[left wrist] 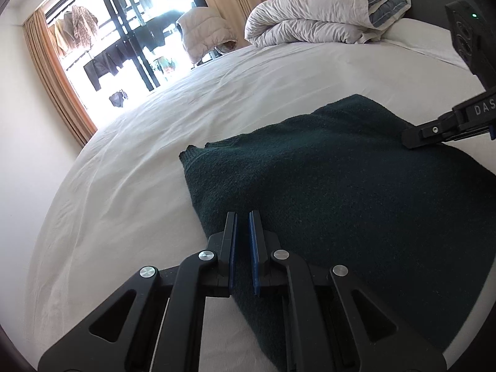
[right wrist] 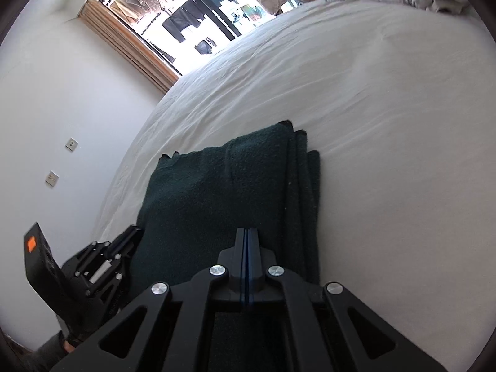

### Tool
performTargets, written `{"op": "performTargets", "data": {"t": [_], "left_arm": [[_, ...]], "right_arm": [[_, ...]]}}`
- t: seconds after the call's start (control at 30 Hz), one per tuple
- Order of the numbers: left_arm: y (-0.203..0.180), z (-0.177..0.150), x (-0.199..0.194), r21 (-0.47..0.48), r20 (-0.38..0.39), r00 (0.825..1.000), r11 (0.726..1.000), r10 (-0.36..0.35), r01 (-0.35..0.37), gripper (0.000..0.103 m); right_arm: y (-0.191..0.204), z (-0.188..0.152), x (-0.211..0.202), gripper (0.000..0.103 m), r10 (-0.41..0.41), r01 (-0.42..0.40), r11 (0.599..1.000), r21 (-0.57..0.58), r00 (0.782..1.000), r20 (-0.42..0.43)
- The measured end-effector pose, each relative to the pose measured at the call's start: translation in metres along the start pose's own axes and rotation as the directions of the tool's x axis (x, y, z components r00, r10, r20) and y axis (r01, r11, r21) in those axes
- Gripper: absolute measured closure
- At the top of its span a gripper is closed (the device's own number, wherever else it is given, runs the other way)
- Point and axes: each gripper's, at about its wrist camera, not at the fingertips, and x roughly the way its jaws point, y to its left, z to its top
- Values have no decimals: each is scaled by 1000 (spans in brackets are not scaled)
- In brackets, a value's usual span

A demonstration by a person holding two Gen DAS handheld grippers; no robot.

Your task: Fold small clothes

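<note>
Dark green knitted garment [left wrist: 334, 186] lies flat on the white bed sheet [left wrist: 186, 130], already folded into a layered rectangle. In the right wrist view the stacked edges show along its right side [right wrist: 302, 186], several layers deep. My read: mid-fold, lengthwise folds done, one more crosswise fold or a final flatten left.

Left gripper [left wrist: 242, 217]: fingers parted by a narrow gap, blue pads visible, tips over the near left edge of the knit. Gap looks empty from this view, so not holding cloth. Whether the tips touch the fabric, can't tell.

Right gripper [right wrist: 247, 232]: fingers closed pad to pad, only a thin blue line between them. No fabric visible in the pinch, though a thin layer could be hidden. It sits over the near middle of the garment; in the left wrist view its tip [left wrist: 412, 138] is at the far right edge of the knit.

Next move, as I judge it: both grippers need a clean pinch on matching corners of the near edge, through all layers, then lift and carry over evenly. Thick knit, so the layers can slide apart if only the top one gets caught.

Readable text: white letters "DAS" on the right gripper body [left wrist: 483, 109], cut off by the frame edge. Green LED above it. Orange square patch on the left gripper housing [right wrist: 31, 244], no legible writing. Two wall plates [right wrist: 62, 161], unmarked.
</note>
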Motion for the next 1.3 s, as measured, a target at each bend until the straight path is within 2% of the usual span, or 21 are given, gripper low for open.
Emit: {"op": "performTargets", "data": {"t": [0.03,0.07,0.1,0.2,0.27,0.4,0.47,0.5,0.57,0.63,0.7,0.8,0.83,0.9,0.97,1.07,1.1,1.2,1.23,1.27,1.3], "left_arm": [[2,-1,-9,-17,19,1000,1000,13,-12,95],[2,-7,-26,-28,45,999,999,18,-17,95],[-1,-12,-36,-26,67,997,999,25,-23,95],[-25,-28,-40,61,60,997,997,39,-43,96],[-38,-36,-39,113,63,995,990,71,-78,96],[-39,-43,-48,149,68,995,986,68,-78,96],[-25,-46,-61,95,86,996,995,35,-43,95],[-15,-47,-68,48,95,995,999,14,-19,95],[4,-45,-75,-40,103,995,999,-6,10,95],[29,-38,-69,-155,69,995,984,-77,87,95],[53,-34,-54,-290,22,984,941,-175,174,95],[76,-39,-34,-439,-18,955,860,-297,259,91],[78,-39,-27,-467,-29,942,838,-334,283,89],[83,-45,-13,-536,-39,903,772,-428,343,89],[89,-49,-7,-601,-14,880,708,-474,372,89],[102,-52,9,-687,13,836,602,-549,407,89],[104,-52,10,-699,22,826,582,-563,415,89],[110,-51,7,-702,44,811,559,-584,441,86],[113,-52,2,-709,56,807,546,-588,447,70],[118,-52,-1,-718,78,806,527,-587,454,38],[124,-54,-5,-726,104,811,514,-575,457,28]], "right_arm": [[7,-6,-10,79,48,-48,999,-11,999,23],[15,-14,-17,71,70,-69,997,-32,997,33],[22,-22,-19,61,62,-60,996,-63,998,23],[26,-51,-8,63,-17,9,990,-142,998,-57],[16,-64,-13,68,-12,6,991,-133,999,-42],[9,-66,-44,67,-32,32,993,-113,999,2],[4,-57,-61,51,-23,28,994,-102,999,46],[-2,-51,-68,36,-25,31,996,-83,998,66],[-19,-36,-70,33,1,1,1000,-18,998,69],[-37,-24,-64,33,61,-63,997,48,997,47],[-47,-14,-49,33,59,-60,992,107,998,8],[-53,-6,-23,33,106,-96,984,149,993,-58],[-55,-5,-13,33,108,-94,983,158,990,-87],[-59,-2,0,33,120,-100,980,172,987,-109],[-64,2,7,33,161,-138,969,205,982,-97],[-64,6,15,33,196,-169,961,219,975,-107],[-61,7,18,33,194,-167,964,206,974,-119],[-57,6,22,33,204,-178,965,195,971,-127],[-58,5,21,34,212,-185,962,202,970,-121],[-60,4,21,34,215,-188,960,207,970,-117],[-60,3,21,37,216,-189,960,207,970,-115]]}}
